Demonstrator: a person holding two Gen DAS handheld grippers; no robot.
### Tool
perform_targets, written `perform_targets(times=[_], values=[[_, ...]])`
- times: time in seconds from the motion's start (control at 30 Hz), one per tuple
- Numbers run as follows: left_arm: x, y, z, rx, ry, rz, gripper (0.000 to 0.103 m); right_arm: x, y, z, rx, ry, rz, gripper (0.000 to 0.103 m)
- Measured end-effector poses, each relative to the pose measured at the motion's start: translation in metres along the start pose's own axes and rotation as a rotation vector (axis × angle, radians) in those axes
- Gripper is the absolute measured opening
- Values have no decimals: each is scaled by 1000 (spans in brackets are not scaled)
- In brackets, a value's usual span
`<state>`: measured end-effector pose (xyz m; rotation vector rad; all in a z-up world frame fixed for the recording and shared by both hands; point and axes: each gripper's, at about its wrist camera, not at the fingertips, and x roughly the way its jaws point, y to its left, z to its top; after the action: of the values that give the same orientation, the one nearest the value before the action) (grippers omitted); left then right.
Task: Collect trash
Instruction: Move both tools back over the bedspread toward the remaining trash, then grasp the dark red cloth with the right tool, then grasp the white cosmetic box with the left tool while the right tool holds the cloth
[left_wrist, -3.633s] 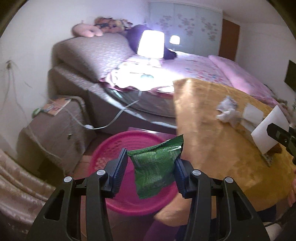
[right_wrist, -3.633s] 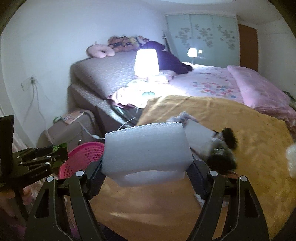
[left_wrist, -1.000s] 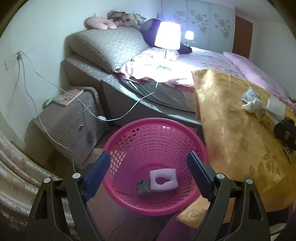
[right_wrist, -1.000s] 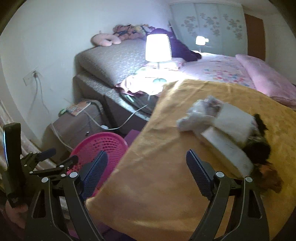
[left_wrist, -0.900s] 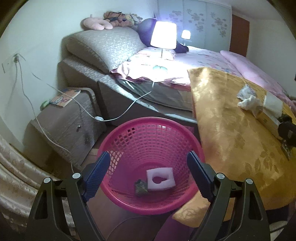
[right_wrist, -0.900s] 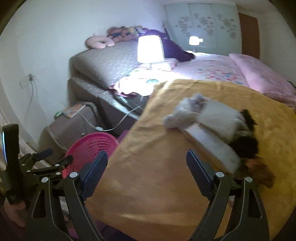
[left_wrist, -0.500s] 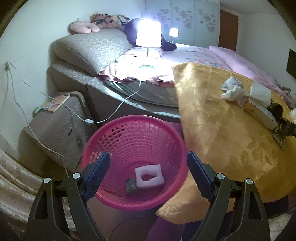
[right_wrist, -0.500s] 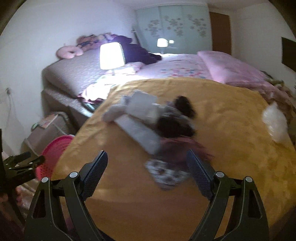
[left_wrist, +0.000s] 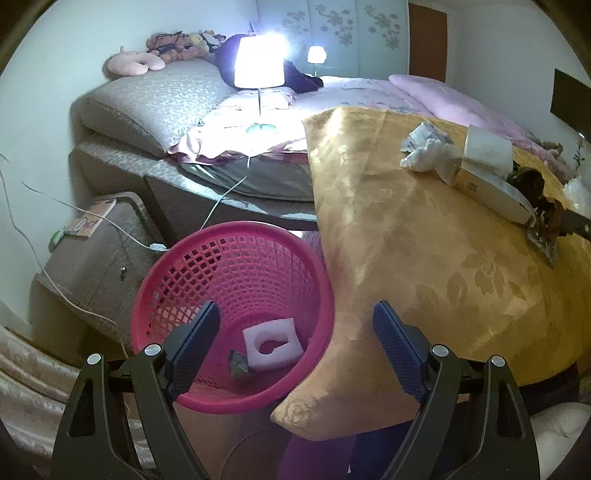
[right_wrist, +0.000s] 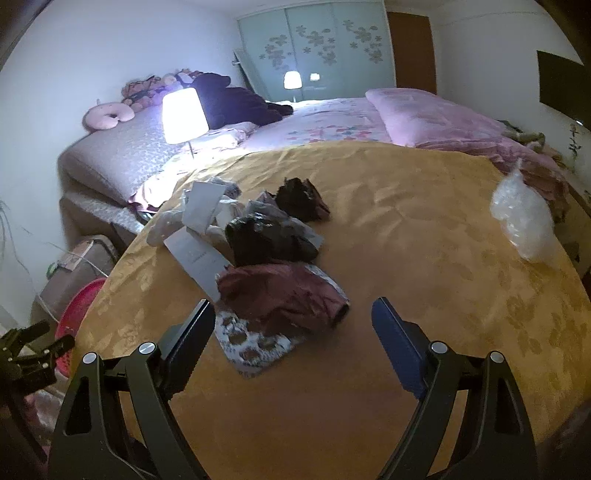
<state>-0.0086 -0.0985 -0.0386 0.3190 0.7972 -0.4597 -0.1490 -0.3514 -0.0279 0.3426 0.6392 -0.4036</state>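
My left gripper (left_wrist: 293, 338) hangs open and empty over the pink basket (left_wrist: 221, 240) beside the table. In the basket lie a white foam piece (left_wrist: 273, 345) and a crumpled green wrapper (left_wrist: 239, 365). My right gripper (right_wrist: 293, 330) stands open and empty above the yellow-clothed table (right_wrist: 406, 258), just short of a trash heap: a maroon wrapper (right_wrist: 284, 295), a spotted wrapper (right_wrist: 251, 345), black bags (right_wrist: 266, 236), a white box (right_wrist: 195, 256) and crumpled tissue (right_wrist: 162, 227). A clear plastic bag (right_wrist: 522, 221) lies at the table's far right. The left gripper (right_wrist: 33, 347) shows at the lower left of the right wrist view.
A bed (left_wrist: 351, 88) with a lit lamp (left_wrist: 258, 68) stands behind the table. A brown nightstand (left_wrist: 92, 251) with a booklet and white cables sits left of the basket. A curtain (left_wrist: 29, 369) hangs at the lower left.
The right gripper has swung right, from the table's left edge to over the trash heap. The left gripper has drifted right, so the basket now sits more to the left between its fingers.
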Motion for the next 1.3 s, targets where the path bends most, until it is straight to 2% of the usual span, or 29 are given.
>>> perform_targets(times=[0.27, 0.47, 0.63, 0.8, 1.13, 1.3], values=[[-1, 0, 0, -2, 0, -2, 82, 20, 6, 11, -28, 22, 17, 82], [-1, -1, 0, -6, 1, -8, 82, 23, 2, 9, -14, 50, 23, 67], [-1, -4, 1, 0, 1, -12, 81, 23, 0, 8, -13, 55, 34, 50], [-4, -8, 0, 10, -8, -18, 81, 18, 0, 7, -13, 51, 43, 40], [-8, -24, 5, 39, -18, -54, 82, -10, -4, 8, -2, -10, 43, 36], [-7, -33, 11, 42, -9, -87, 81, -21, -13, 8, 4, -31, 10, 36]])
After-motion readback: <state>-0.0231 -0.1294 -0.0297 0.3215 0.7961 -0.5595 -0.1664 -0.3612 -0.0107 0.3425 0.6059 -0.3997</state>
